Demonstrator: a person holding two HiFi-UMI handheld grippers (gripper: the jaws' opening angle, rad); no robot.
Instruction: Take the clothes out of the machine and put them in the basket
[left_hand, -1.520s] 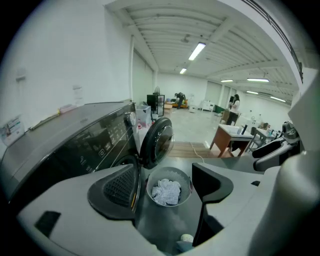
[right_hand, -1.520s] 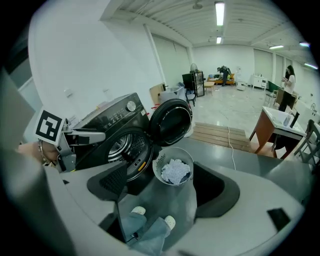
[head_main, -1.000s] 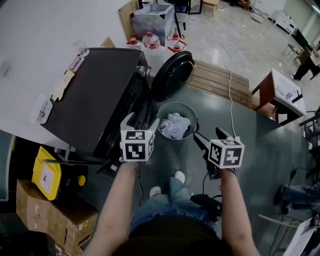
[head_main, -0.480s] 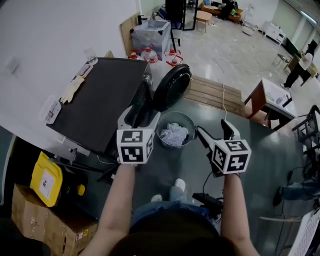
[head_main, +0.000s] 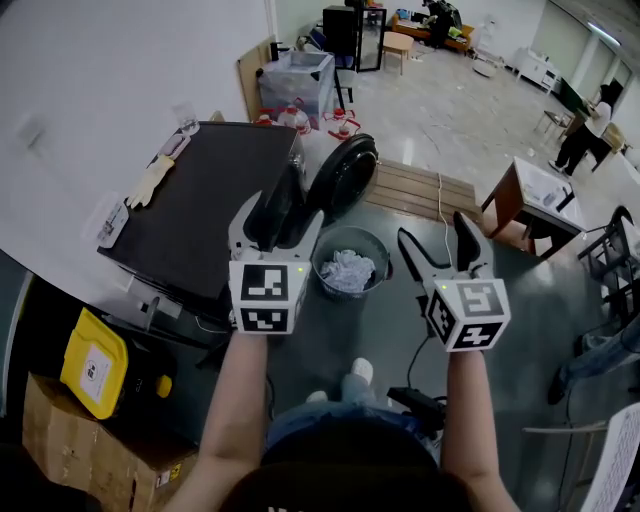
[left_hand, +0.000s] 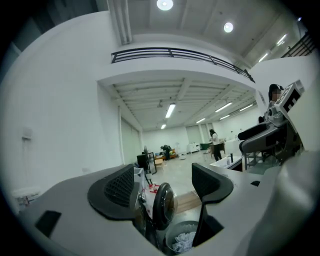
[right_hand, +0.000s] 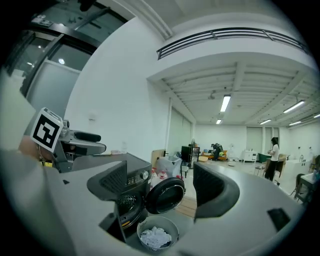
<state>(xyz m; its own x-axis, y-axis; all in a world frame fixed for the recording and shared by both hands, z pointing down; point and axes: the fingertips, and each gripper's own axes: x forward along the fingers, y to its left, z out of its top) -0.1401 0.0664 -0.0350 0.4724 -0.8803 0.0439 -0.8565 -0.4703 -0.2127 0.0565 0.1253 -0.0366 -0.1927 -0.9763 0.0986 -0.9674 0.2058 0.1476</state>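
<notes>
The dark front-loading washing machine (head_main: 200, 205) stands at the left with its round door (head_main: 340, 178) swung open. On the floor in front of it is a round grey basket (head_main: 349, 267) with white clothes (head_main: 347, 272) bunched inside. My left gripper (head_main: 276, 215) is held up high over the machine's front edge, jaws open and empty. Right of the basket, also raised, my right gripper (head_main: 440, 240) is open and empty. The basket (right_hand: 158, 233) and open door (right_hand: 167, 194) appear low in the right gripper view; the left gripper view shows the basket (left_hand: 184, 239) between its jaws.
A yellow container (head_main: 92, 363) and cardboard boxes (head_main: 95, 448) sit at the lower left. A wooden pallet (head_main: 425, 195) lies behind the basket, a cable (head_main: 440, 215) across it. A clear bin (head_main: 297, 80) and red-capped bottles (head_main: 342, 125) stand behind the machine. A table (head_main: 540, 195) is at the right.
Both grippers have risen and now point nearly level; the head view has lifted, showing more of the room. The basket and clothes have not moved.
</notes>
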